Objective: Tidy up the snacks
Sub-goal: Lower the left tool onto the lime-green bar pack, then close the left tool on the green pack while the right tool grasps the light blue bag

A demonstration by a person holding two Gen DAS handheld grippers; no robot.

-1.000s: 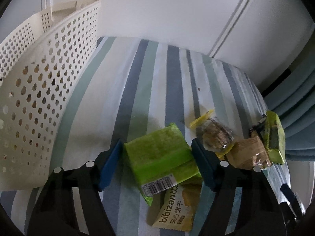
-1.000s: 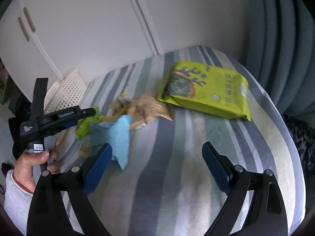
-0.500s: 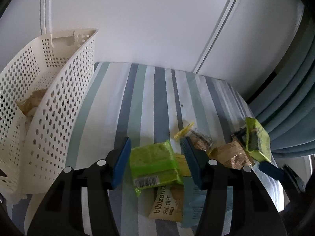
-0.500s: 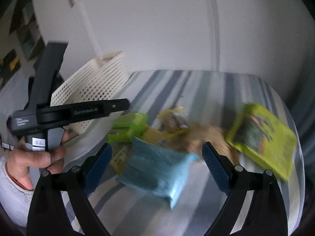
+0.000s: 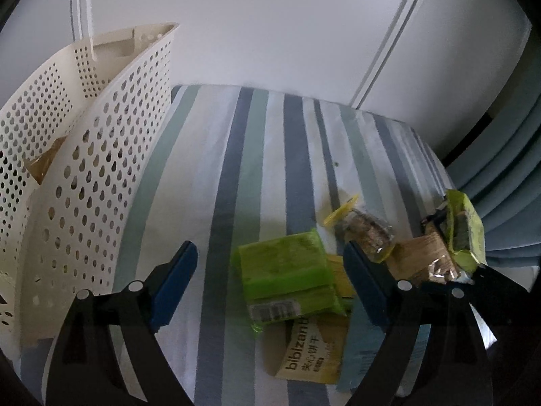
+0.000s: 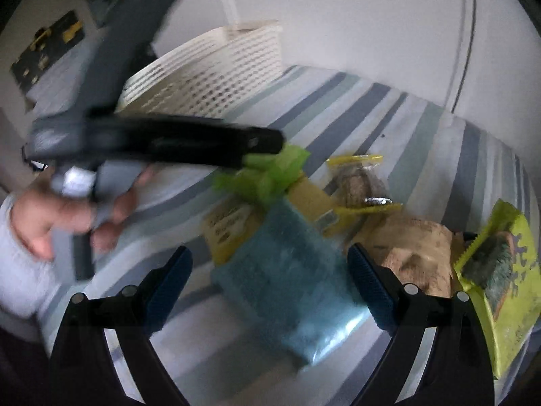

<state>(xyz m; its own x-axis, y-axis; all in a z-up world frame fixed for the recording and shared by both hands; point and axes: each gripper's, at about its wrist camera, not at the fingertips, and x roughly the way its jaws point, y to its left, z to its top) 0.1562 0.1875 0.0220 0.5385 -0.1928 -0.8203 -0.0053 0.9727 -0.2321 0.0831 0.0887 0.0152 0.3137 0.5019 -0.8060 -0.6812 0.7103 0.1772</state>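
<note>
- My left claw (image 5: pixel 268 282) gapes wide over one green packet (image 5: pixel 287 274).
- My right claw (image 6: pixel 270 280) hangs apart above one blue packet (image 6: pixel 290 287).
- I count one white basket (image 5: pixel 101 176) on the striped table (image 5: pixel 257 155).

My left gripper (image 5: pixel 270 280) black-framed with blue ribbed pads and silver screws, my right gripper (image 6: pixel 270 284) built the same, my left hand (image 6: pixel 67 216) in a pale grey sleeve.

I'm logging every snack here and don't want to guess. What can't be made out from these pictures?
- White basket contents: left wrist view, its perforated wall hides all but a tan corner.
- Blue packet print: right wrist view, motion blur.
- bibizan packet: left wrist view, green packet covers its top.
</note>
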